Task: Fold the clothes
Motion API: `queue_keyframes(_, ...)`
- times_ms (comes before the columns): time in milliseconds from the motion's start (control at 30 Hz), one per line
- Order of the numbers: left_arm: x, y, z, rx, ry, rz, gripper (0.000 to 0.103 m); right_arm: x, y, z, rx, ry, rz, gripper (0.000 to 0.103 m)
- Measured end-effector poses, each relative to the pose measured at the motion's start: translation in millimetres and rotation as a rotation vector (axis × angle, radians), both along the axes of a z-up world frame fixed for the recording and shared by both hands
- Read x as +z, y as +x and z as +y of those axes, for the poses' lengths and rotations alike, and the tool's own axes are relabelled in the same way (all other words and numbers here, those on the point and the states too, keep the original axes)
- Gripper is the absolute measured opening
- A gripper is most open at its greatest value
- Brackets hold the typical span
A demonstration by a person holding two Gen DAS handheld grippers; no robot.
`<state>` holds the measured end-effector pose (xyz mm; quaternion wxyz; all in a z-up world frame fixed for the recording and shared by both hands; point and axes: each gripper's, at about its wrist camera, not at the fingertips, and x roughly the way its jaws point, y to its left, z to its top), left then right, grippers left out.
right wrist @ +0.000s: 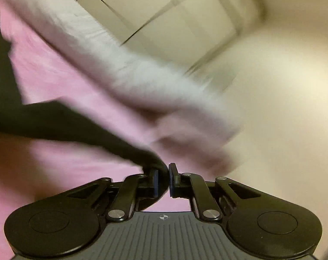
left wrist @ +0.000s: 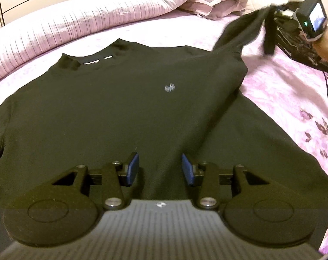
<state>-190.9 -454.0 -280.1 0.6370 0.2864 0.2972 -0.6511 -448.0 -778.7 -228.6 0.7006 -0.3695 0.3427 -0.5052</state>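
Right gripper (right wrist: 163,178), jaws nearly closed, pinches the black sleeve (left wrist: 239,34) end, lifted off the bed (left wrist: 272,82). Left gripper (left wrist: 160,169), jaws partly apart and holding nothing, hangs above the shirt's lower half. The black long-sleeved shirt (left wrist: 120,108) lies flat, front up, on the pink bed, collar toward the rumpled quilt (left wrist: 77,21). A small grey logo (left wrist: 169,88) marks its chest.

A bed (left wrist: 283,91) in pink floral sheets, a rumpled duvet (left wrist: 55,28), cream wardrobe doors (right wrist: 164,17) behind.
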Motion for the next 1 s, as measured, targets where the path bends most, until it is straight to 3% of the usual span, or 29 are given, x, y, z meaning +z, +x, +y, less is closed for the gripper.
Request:
queue_keyframes(67, 0, -2, 1, 0.003, -0.004, 0.008, 0.038, -21, -3, 7, -0.009, -0.069, 0.151, 0.020)
queue_keyframes(200, 1, -4, 8, -0.005, 0.004, 0.002, 0.038, -64, -28, 11, -0.126, 0.110, 0.244, 0.029)
queue_keyframes(367, 7, 7, 14, 0.003, 0.005, -0.020, 0.040, -76, -67, 20, -0.275, 0.437, 0.118, 0.031)
queue_keyframes(533, 11, 28, 12, 0.030, 0.008, -0.036, 0.041, -36, -56, 45, -0.120, 0.621, -0.172, 0.033)
queue_keyframes(667, 17, 55, 3, 0.052, -0.002, -0.089, 0.041, -8, -3, 52, 0.110, 0.795, -0.308, 0.037)
queue_keyframes(933, 29, 165, -65, 0.063, -0.036, -0.247, 0.043, -1, 167, 19, 0.417, 1.021, -0.258, 0.042)
queue_keyframes(1000, 21, 197, -89, 0.069, -0.036, -0.257, 0.051, -10, 211, -3, 0.431, 1.042, -0.241, 0.042)
